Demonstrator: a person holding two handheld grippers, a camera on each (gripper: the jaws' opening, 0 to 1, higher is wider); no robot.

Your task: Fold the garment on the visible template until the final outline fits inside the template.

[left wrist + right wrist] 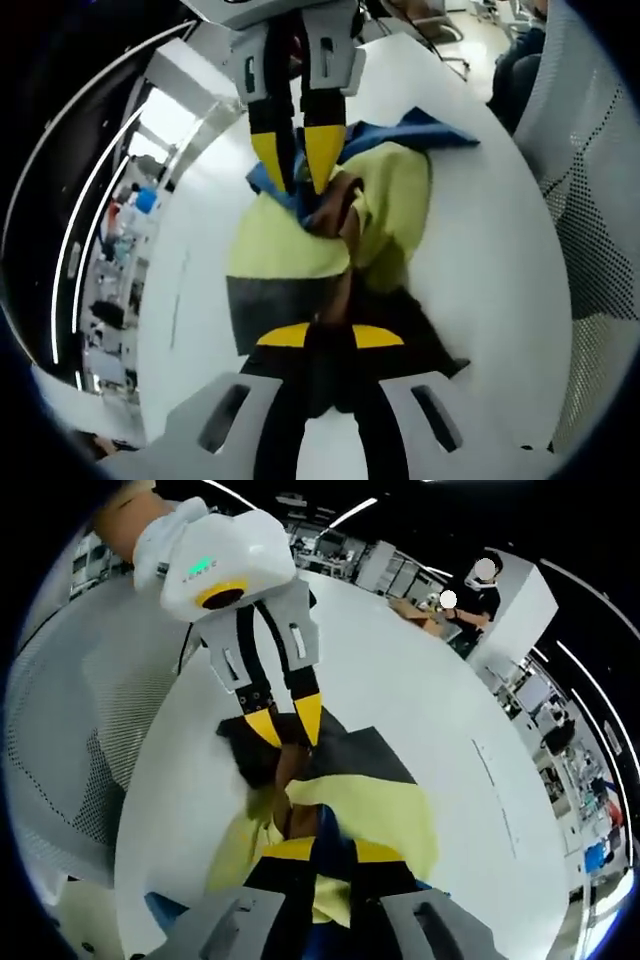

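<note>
White bench [480, 250] [400, 700]: fills the middle of both views and carries all items.

Dark template [280, 315] [370, 755]: a flat dark sheet on the bench, lower centre of the left gripper view, centre of the right gripper view, partly covered by the garment.

Garment [290, 240] [380, 815]: yellow with blue parts, bunched at frame centre in the left gripper view and lower centre in the right gripper view, overlapping the template edge.

Left hand-held gripper [330, 335] [285, 727]: yellow-tipped jaws pressed together on a garment fold.

Right hand-held gripper [320, 848] [297, 170]: jaws nearly together, pinching blue and yellow cloth.

Person [478, 595]: stands at upper right of the right gripper view, beyond the bench.
</note>
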